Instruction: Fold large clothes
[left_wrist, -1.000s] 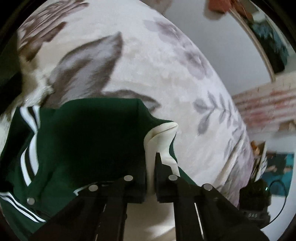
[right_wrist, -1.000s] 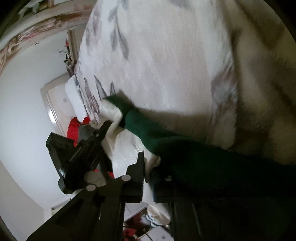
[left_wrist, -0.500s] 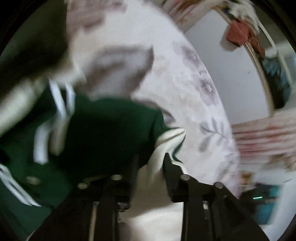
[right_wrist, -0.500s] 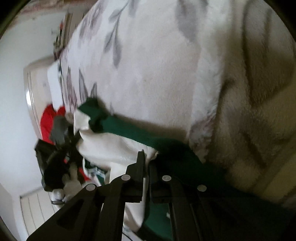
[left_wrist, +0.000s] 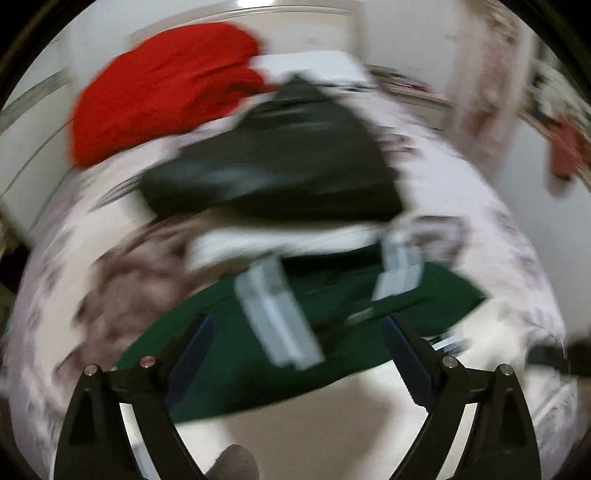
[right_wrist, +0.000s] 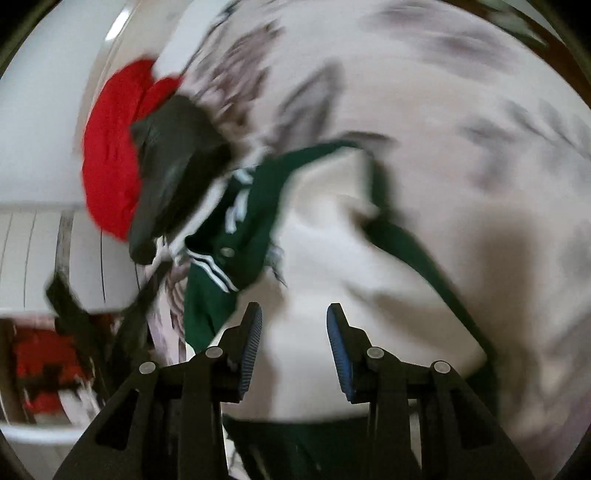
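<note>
A dark green varsity jacket (left_wrist: 229, 369) with cream sleeves and striped white trim lies on the flowered bedspread (left_wrist: 498, 229). Both views are blurred by motion. My left gripper (left_wrist: 295, 332) hangs above the green body, its jaws opening wide with nothing pressed between them. In the right wrist view the jacket (right_wrist: 236, 229) shows a cream sleeve (right_wrist: 332, 251) laid across it. My right gripper (right_wrist: 294, 317) hovers over that sleeve, its jaws opening and apart from the cloth. The other gripper (right_wrist: 92, 306) shows as a dark shape at the left.
A black garment (left_wrist: 280, 162) and a red one (left_wrist: 159, 88) are piled at the far side of the bed; they also appear as black garment (right_wrist: 173, 166) and red garment (right_wrist: 110, 155). White wall and door panels lie beyond the bed edge.
Both grippers were shut on the jacket's cream sleeve edges; now both have let go, risen and swung round. The jacket lies folded on the bed, and the red and black pile has come into view.
</note>
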